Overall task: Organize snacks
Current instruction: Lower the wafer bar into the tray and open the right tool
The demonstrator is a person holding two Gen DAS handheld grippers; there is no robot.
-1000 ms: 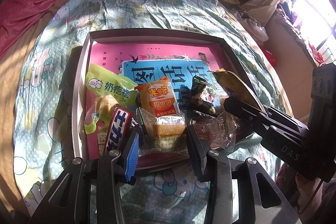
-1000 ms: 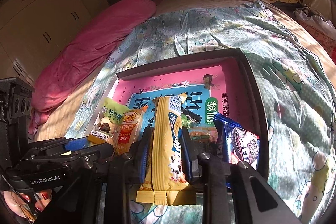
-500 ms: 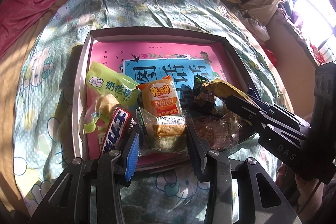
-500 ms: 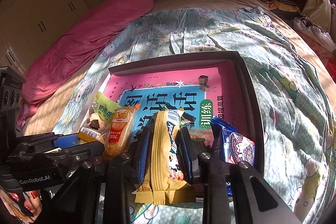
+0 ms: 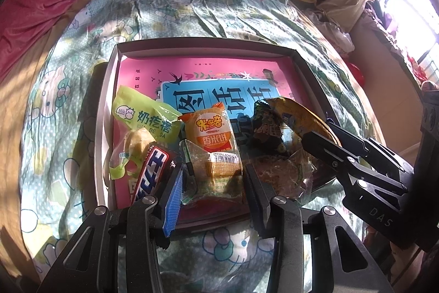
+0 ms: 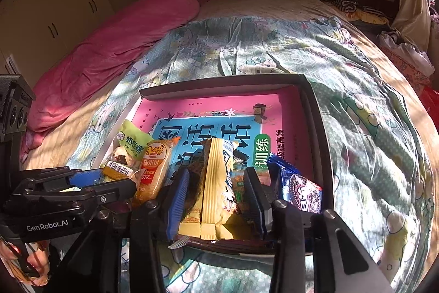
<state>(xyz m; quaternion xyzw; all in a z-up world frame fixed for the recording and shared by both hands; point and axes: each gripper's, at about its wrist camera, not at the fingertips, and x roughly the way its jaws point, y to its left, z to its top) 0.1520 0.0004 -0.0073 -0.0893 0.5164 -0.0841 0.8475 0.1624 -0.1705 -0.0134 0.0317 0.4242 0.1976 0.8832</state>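
Right tongs (image 6: 216, 197): jaws opening; the yellow snack packet (image 6: 216, 183) stands on edge between them, pads just off its sides, no longer pinched.
Left tongs (image 5: 211, 183): part open, poised over the near edge of the box; a clear-wrapped pastry (image 5: 216, 169) lies between the jaws. Whether the pads press it, I cannot tell.
Box (image 6: 318, 133): shallow, grey-walled, resting on the patterned bed cover (image 6: 370, 100); a pink-and-blue book (image 6: 288, 125) lines its floor.
Left of right tongs: orange rice-cake packet (image 6: 155, 169), green milk-snack packet (image 6: 131, 142) beyond it.
Right of right tongs: blue cookie packet (image 6: 299, 188), just beside the outer jaw.
Left of left tongs: brown chocolate bar (image 5: 153, 172), touching the blue pad.
Right of left tongs: round cake in clear wrap (image 5: 282, 175).
Background: pink quilt (image 6: 109, 51) along the far bed edge.
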